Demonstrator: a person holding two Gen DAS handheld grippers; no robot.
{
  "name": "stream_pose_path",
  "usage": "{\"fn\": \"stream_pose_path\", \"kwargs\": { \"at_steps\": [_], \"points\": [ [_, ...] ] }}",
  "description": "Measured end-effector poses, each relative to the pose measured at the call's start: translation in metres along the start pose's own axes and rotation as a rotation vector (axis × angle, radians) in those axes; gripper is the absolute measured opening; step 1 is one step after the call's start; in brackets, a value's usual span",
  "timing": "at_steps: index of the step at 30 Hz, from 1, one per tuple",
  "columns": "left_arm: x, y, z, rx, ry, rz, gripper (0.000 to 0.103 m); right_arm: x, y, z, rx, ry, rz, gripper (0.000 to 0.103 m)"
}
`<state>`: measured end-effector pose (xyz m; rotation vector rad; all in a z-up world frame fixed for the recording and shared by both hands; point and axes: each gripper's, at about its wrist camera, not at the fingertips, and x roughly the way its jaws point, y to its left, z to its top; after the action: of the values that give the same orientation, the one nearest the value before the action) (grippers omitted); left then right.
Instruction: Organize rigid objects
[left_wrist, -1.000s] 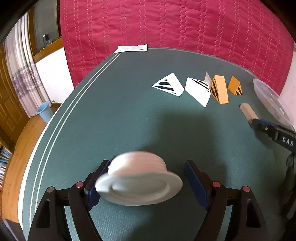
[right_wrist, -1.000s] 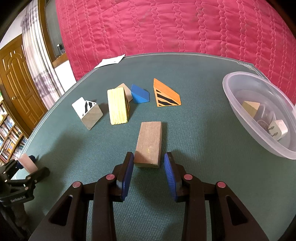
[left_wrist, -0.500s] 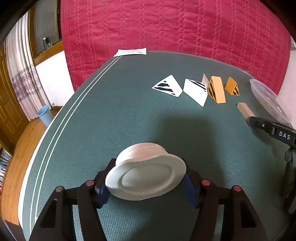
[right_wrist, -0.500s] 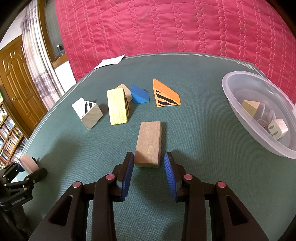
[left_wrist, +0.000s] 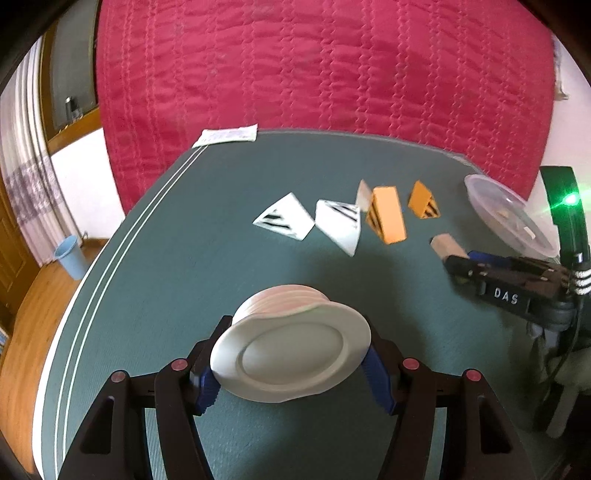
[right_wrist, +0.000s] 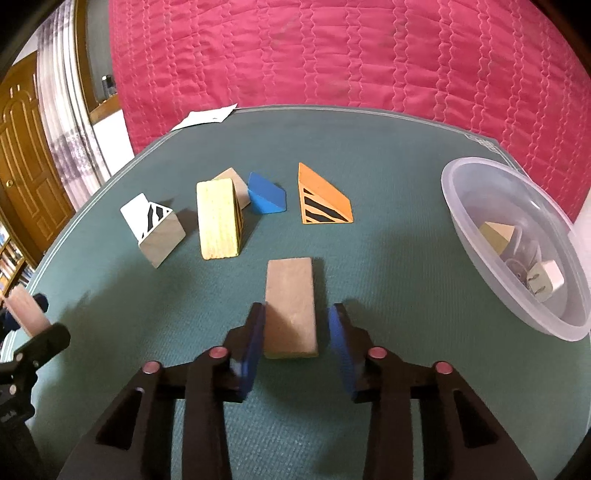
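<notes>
Left gripper (left_wrist: 291, 365) is clamped on a round white plastic lid (left_wrist: 290, 347), pads pressing both sides of its rim, and the lid looks lifted off the green felt tabletop (left_wrist: 184, 258) and tilted. That grip closed down within the last second. Right gripper (right_wrist: 297, 343) has just been closing around a plain tan wooden block (right_wrist: 291, 306): the left pad looks like it's touching the block, the right pad isn't, there's a visible gap, so no hold yet.

The clear plastic bowl (right_wrist: 476, 236) is my landmark: it's to the right of the block, with a small wooden piece and a white plug adapter already in it. Left of the bowl and further back sit an orange striped wedge (right_wrist: 321, 199), a blue wedge (right_wrist: 266, 194), a yellow wooden block (right_wrist: 218, 218) and a white zebra-striped wedge (right_wrist: 153, 225).

What I'd worry about: the lid is pinched by a thin rim and tilted, so it could pop out. And with one pad touching first, the block might skid or twist on the felt instead of getting grabbed.

Room-wise: a big red quilted cover (right_wrist: 332, 51) behind the table, wooden door far left.
</notes>
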<state>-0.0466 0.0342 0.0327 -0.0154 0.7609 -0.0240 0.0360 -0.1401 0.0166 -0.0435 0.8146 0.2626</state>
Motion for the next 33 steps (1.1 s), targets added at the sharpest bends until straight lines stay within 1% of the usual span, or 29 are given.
{"fn": "stream_pose_path", "kwargs": {
  "at_steps": [1, 5, 10, 15, 23, 26, 33],
  "points": [
    [0.000, -0.002, 0.002, 0.004, -0.003, -0.003, 0.067, -0.001, -0.002, 0.000, 0.007, -0.002, 0.006, 0.029],
    [0.003, -0.008, 0.007, 0.013, -0.007, -0.008, 0.067, -0.005, -0.011, -0.002, 0.047, -0.010, 0.042, 0.029],
    [0.004, -0.017, 0.014, 0.018, -0.014, -0.008, 0.067, -0.022, -0.022, 0.001, 0.086, -0.068, 0.079, 0.028],
    [0.001, -0.029, 0.022, 0.032, -0.031, -0.016, 0.067, -0.038, -0.034, 0.003, 0.117, -0.112, 0.086, 0.028],
    [-0.002, -0.049, 0.032, 0.060, -0.056, -0.039, 0.067, -0.061, -0.061, 0.003, 0.161, -0.170, 0.054, 0.028],
    [-0.004, -0.057, 0.035, 0.071, -0.065, -0.050, 0.067, -0.073, -0.078, 0.005, 0.197, -0.205, 0.027, 0.028],
    [-0.010, -0.072, 0.039, 0.096, -0.084, -0.072, 0.067, -0.099, -0.127, 0.010, 0.304, -0.281, -0.065, 0.026]
  ]
}}
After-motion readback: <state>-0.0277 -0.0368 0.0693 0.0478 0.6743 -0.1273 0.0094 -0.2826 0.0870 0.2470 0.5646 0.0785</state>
